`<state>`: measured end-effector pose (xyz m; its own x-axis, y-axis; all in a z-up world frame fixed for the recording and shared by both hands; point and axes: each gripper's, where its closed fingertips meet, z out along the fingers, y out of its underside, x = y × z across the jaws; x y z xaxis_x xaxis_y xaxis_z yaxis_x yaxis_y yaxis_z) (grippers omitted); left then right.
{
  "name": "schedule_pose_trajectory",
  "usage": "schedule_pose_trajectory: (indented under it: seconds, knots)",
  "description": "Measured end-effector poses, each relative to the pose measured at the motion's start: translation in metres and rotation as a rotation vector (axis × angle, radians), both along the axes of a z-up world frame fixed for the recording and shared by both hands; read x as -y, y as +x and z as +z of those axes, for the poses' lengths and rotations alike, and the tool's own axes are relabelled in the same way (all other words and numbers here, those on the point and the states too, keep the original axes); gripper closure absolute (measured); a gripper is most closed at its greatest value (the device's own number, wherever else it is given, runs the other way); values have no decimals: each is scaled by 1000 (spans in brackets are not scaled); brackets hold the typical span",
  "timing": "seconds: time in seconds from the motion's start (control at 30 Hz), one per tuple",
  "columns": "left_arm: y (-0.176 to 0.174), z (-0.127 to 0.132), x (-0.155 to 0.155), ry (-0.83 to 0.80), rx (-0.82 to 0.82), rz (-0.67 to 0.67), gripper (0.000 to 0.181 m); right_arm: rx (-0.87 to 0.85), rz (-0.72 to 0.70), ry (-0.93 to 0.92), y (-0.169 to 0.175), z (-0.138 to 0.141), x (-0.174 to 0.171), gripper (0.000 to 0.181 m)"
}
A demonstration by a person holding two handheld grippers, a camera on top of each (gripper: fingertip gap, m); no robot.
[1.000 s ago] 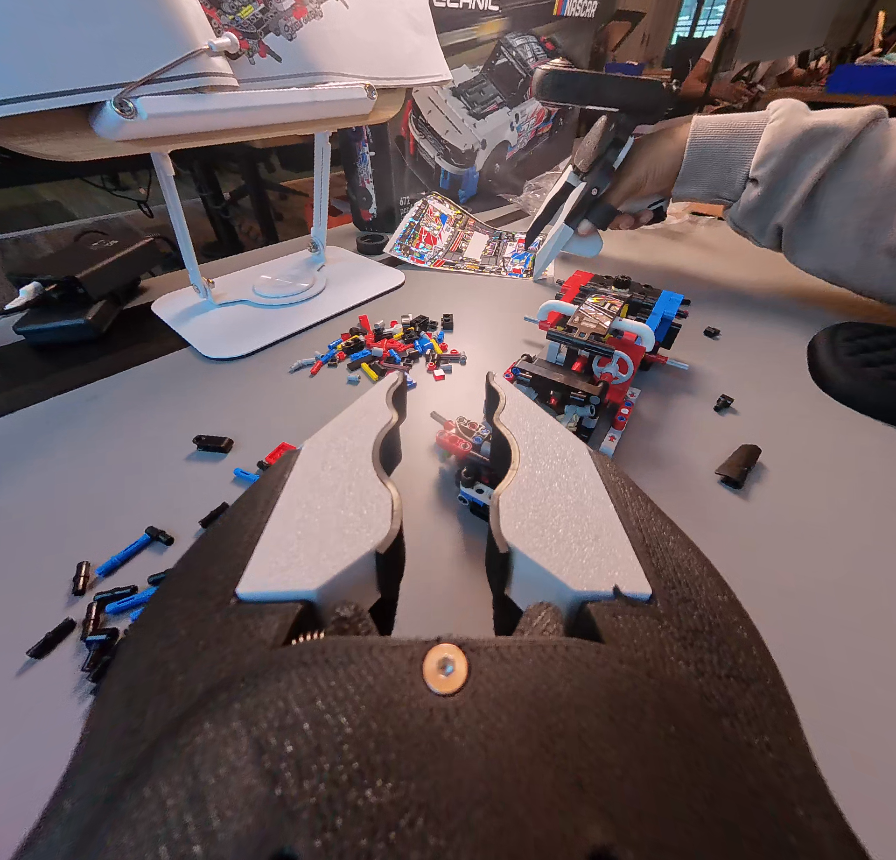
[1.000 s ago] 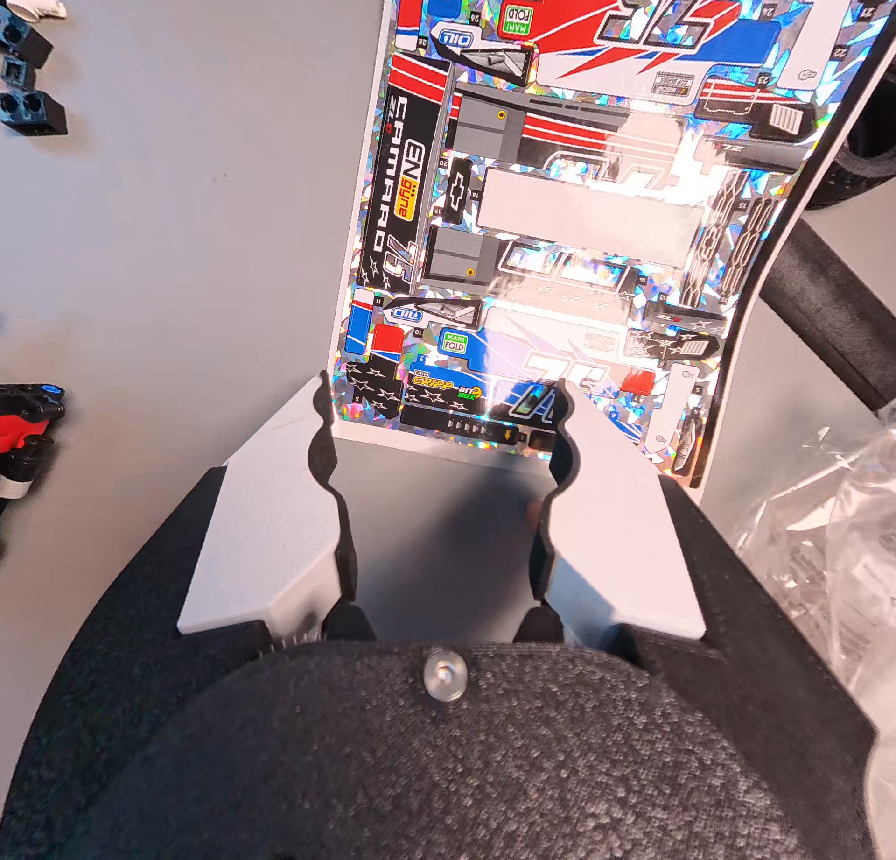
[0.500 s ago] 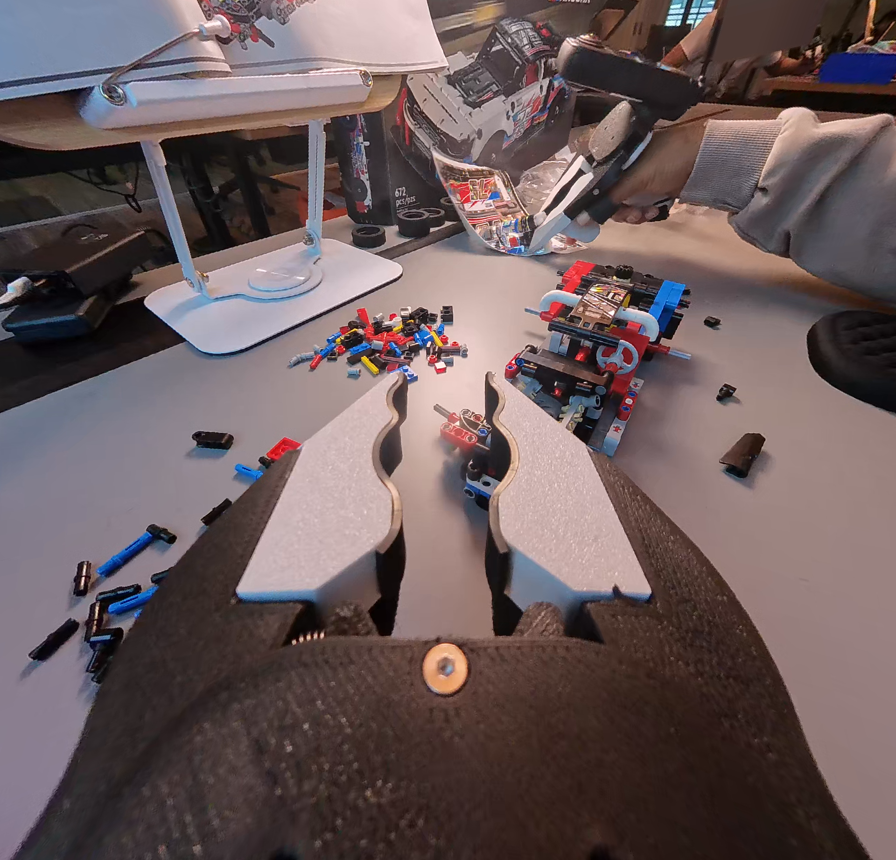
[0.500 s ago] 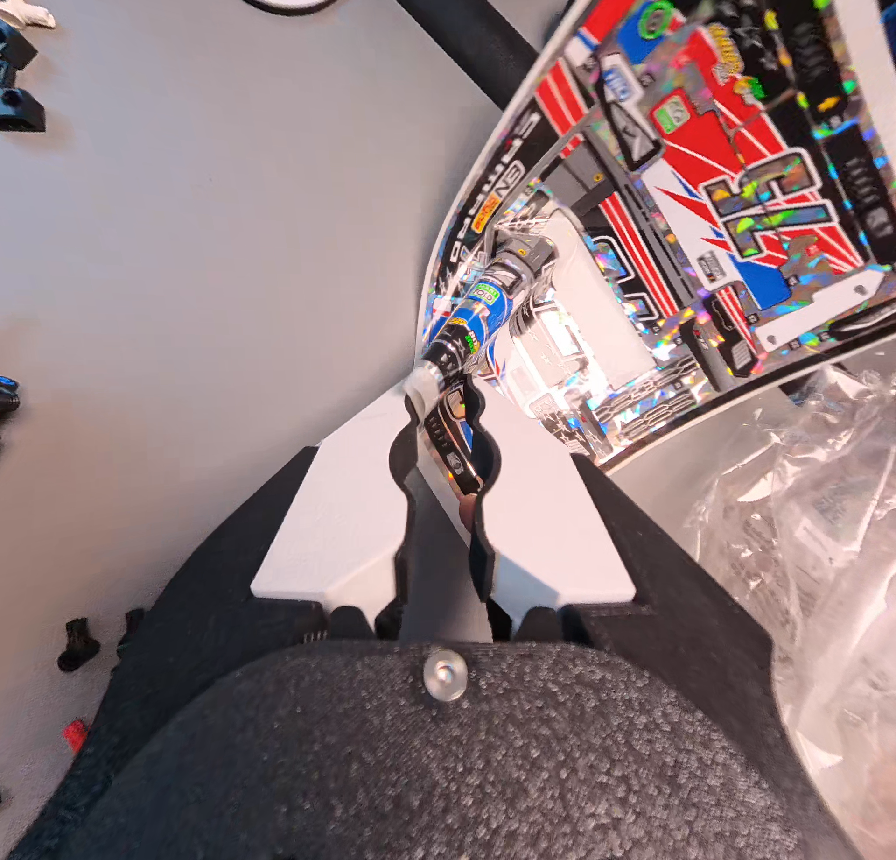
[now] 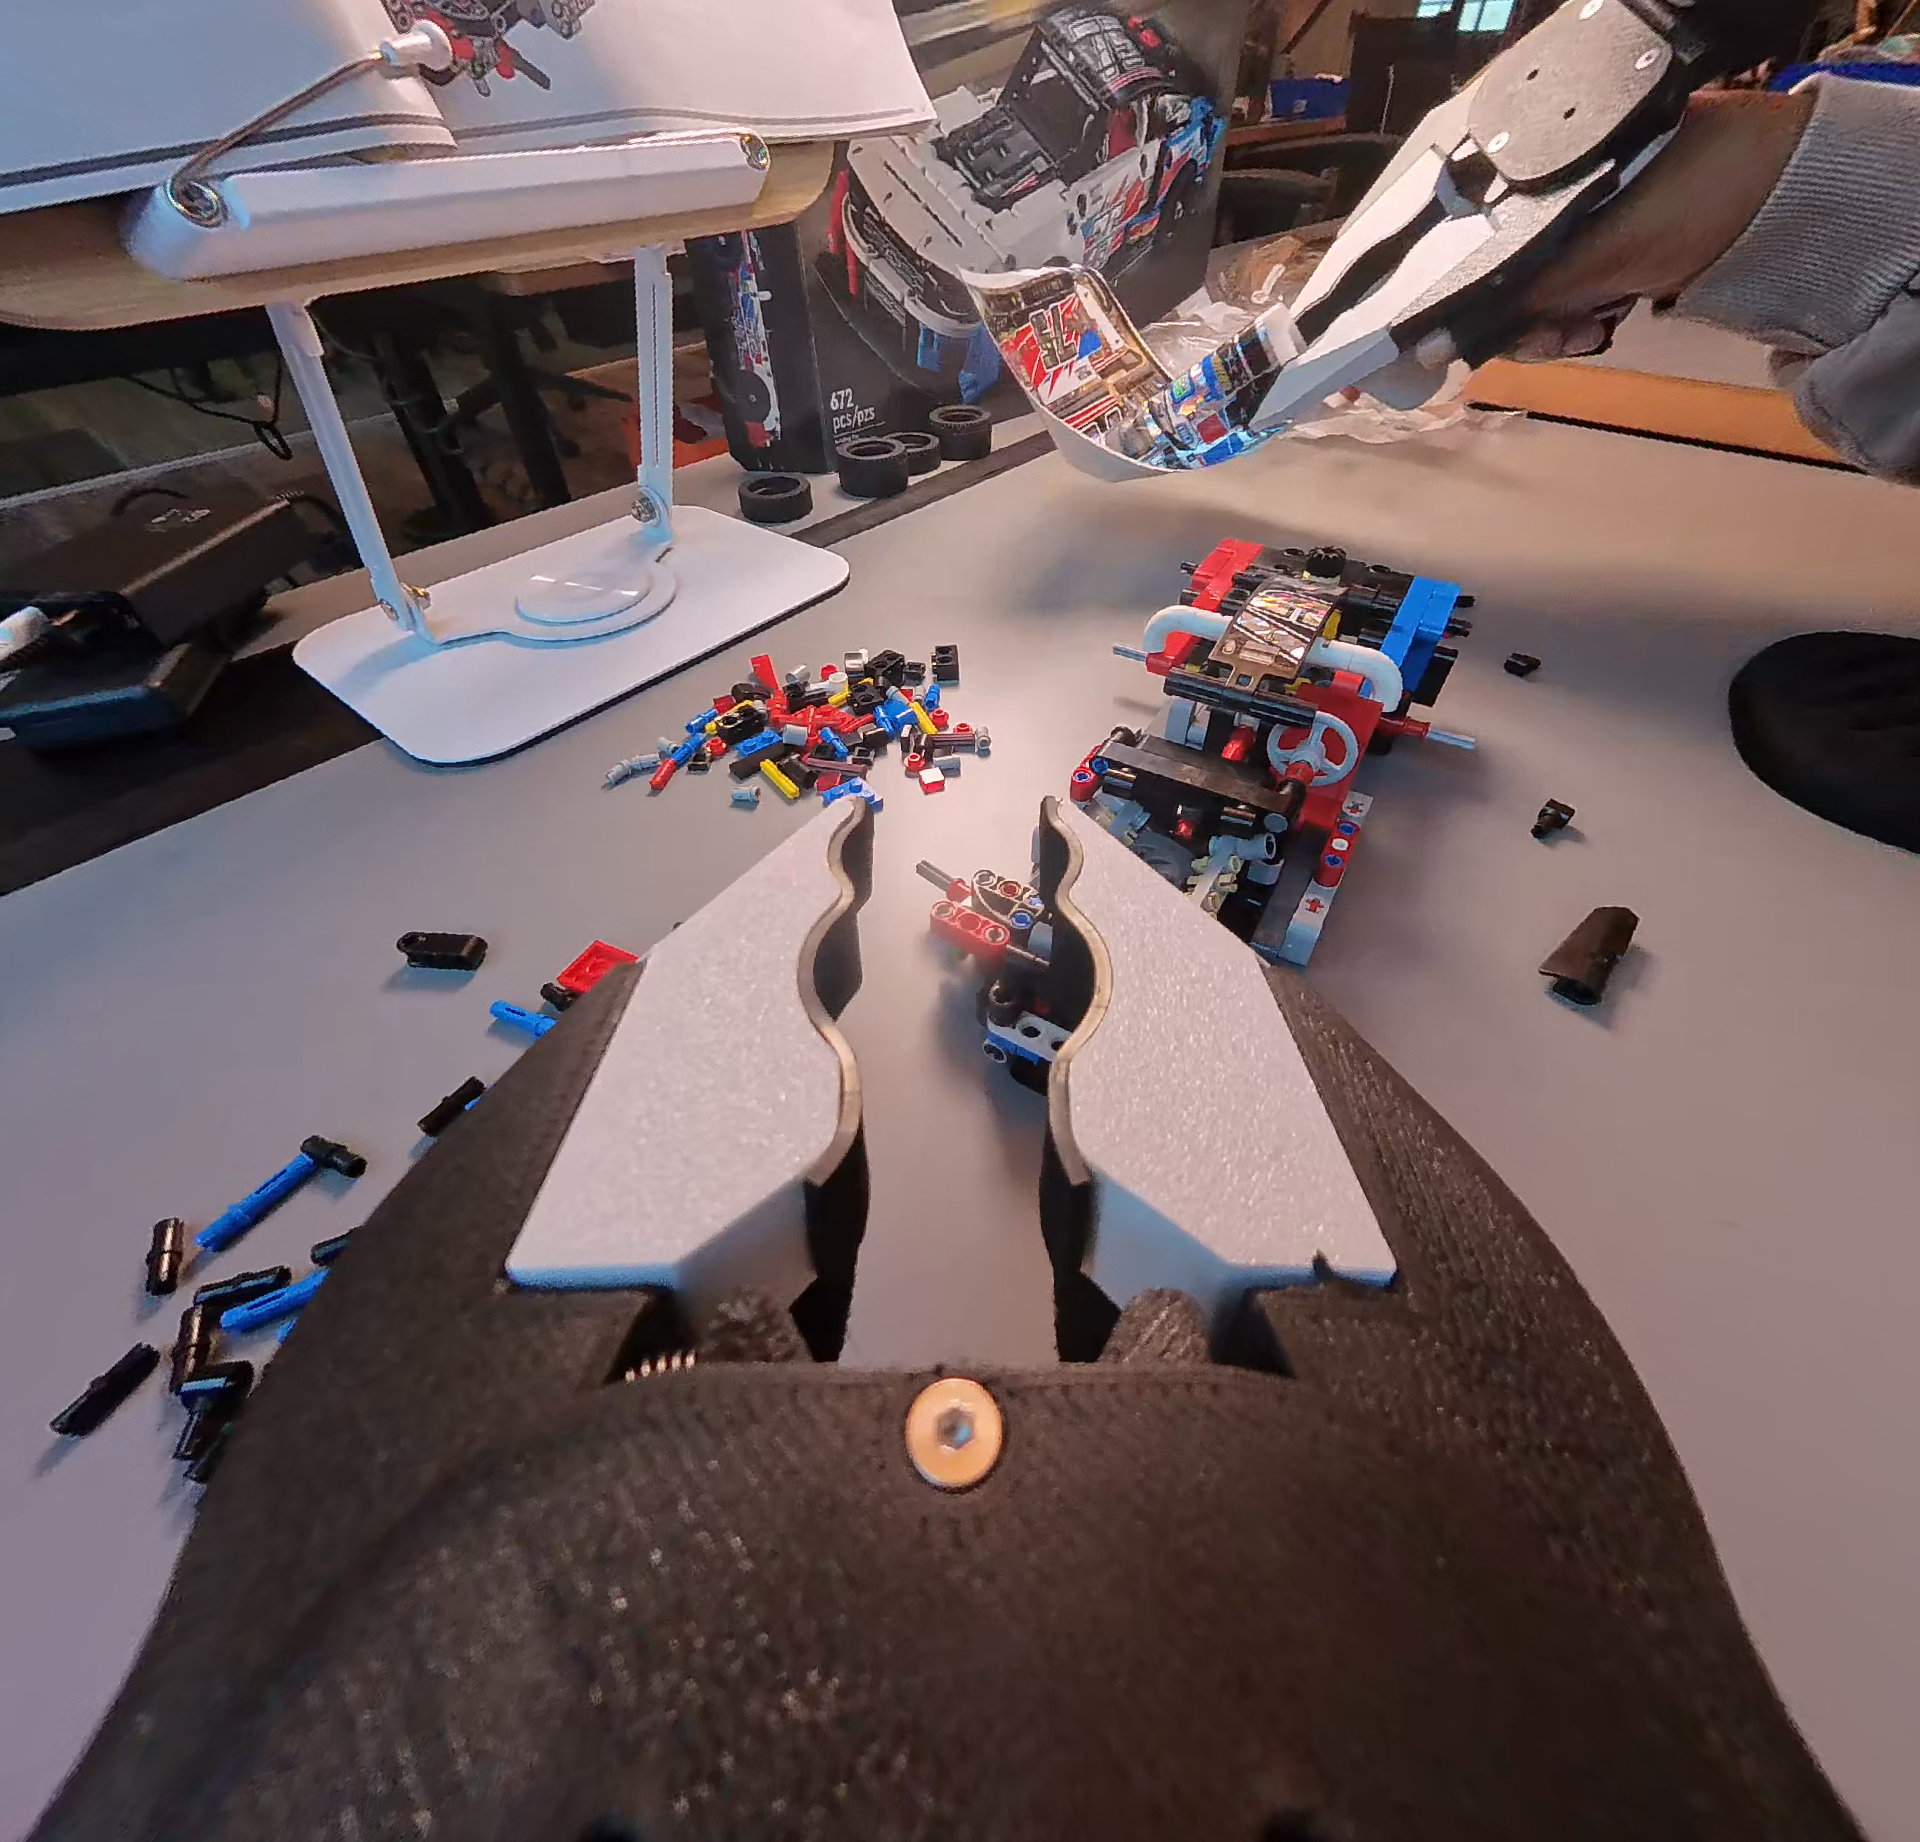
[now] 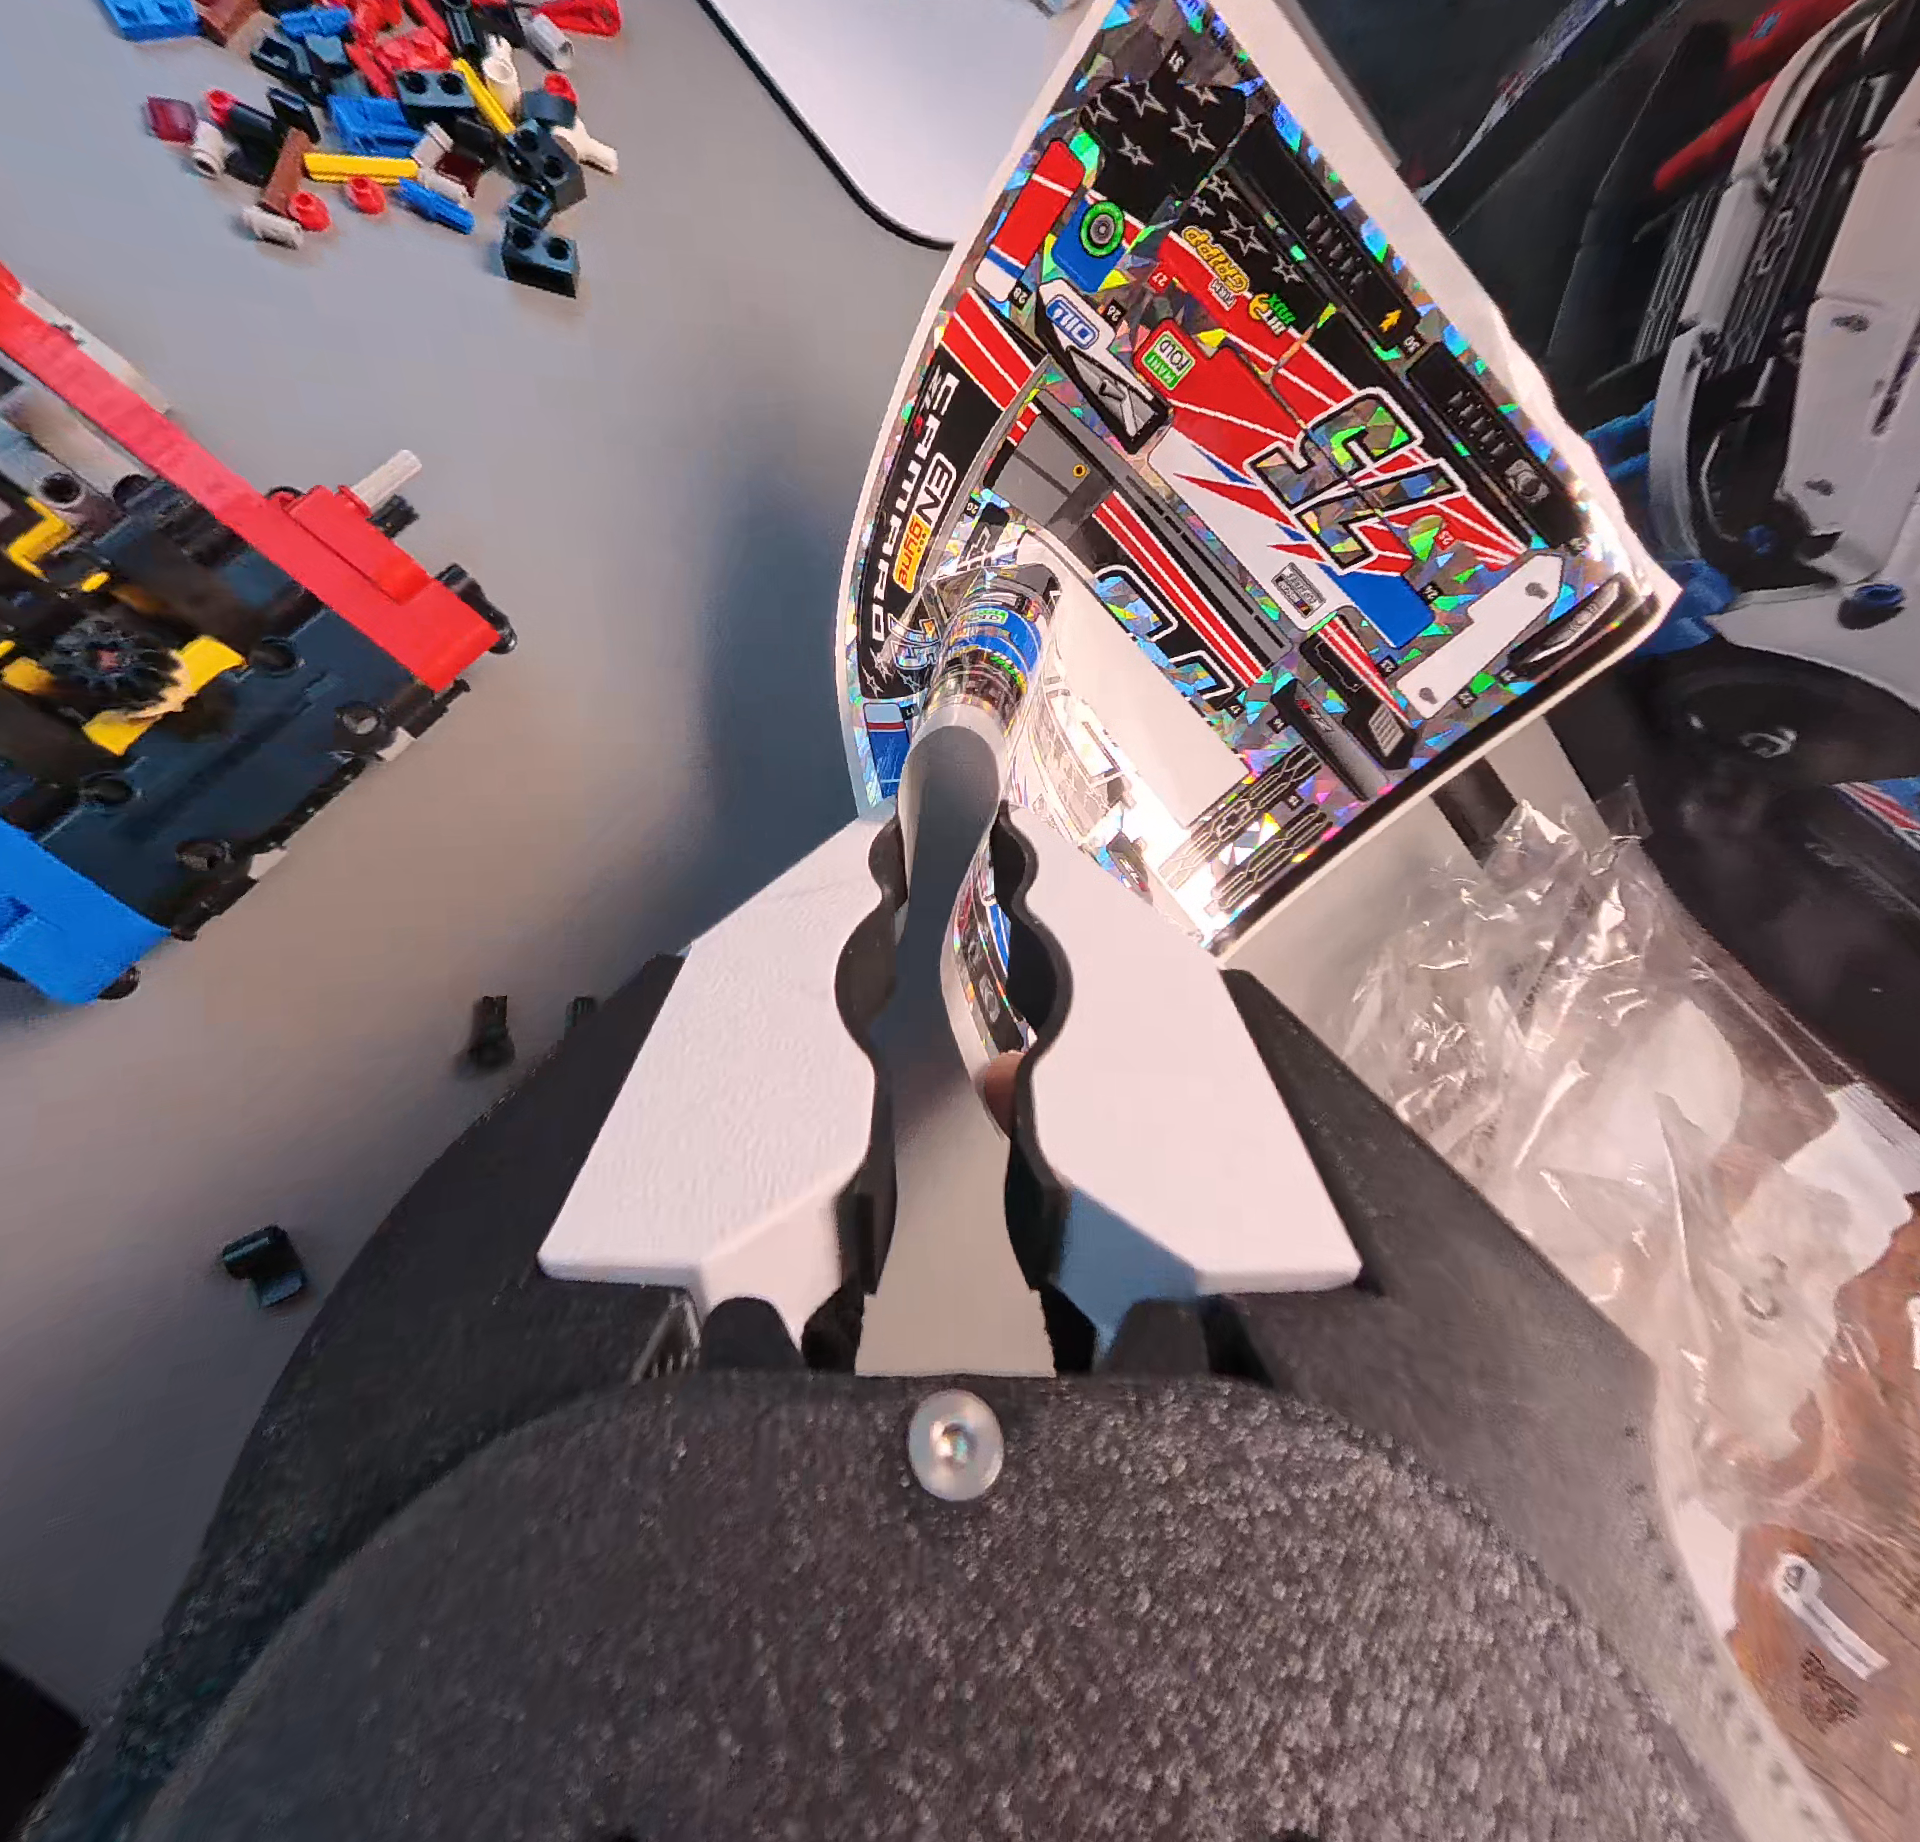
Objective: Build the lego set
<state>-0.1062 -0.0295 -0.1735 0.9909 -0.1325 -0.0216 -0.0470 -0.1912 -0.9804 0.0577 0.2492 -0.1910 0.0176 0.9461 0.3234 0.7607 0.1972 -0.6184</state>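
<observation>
The right gripper (image 6: 951,847) is pinched tight on the near edge of the sticker sheet (image 6: 1299,462), and the sheet curls up and away from the tips toward one o'clock in the right wrist view, glittering foil side facing the camera, clear of the grey table (image 6: 644,462). From the left wrist view the same sheet (image 5: 1101,369) hangs in the air at one o'clock, bowed like a sail, with the right gripper (image 5: 1283,364) clamped on its right end and a hand in a grey sleeve (image 5: 1829,223) behind it. The left gripper (image 5: 951,826) hovers low over the table with its fingers spread apart and nothing between them. Just past its tips sits a small red-and-black sub-assembly (image 5: 1003,945), partly hidden by the right-hand finger. The half-built car chassis (image 5: 1268,743) stands on the table at one o'clock from those tips, red, black and blue, directly below the lifted sheet. The heap of loose pieces (image 5: 831,722) lies at eleven o'clock, just in front of the white base of the instruction stand (image 5: 561,629). Scattered blue and black pins (image 5: 249,1262) dot the table out at nine o'clock. The set's box (image 5: 1039,161) stands upright at the back, with loose black tyres (image 5: 883,462) at its foot. Crinkled clear plastic bags (image 6: 1621,1117) lie at three o'clock in the right wrist view.
</observation>
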Motion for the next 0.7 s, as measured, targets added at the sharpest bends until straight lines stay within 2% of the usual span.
schedule_pose_trajectory:
  seconds: [0.17,0.33,0.7]
  knots:
    - [3,1,0,2,-12,-5,152,-23,8,60,8,12,4,168]
    - [5,1,1,-3,-28,-8,151,-19,5,100,10,11,-1,169]
    - [3,-4,1,-22,-51,5,151,-22,-74,49,-14,-31,-35,168]
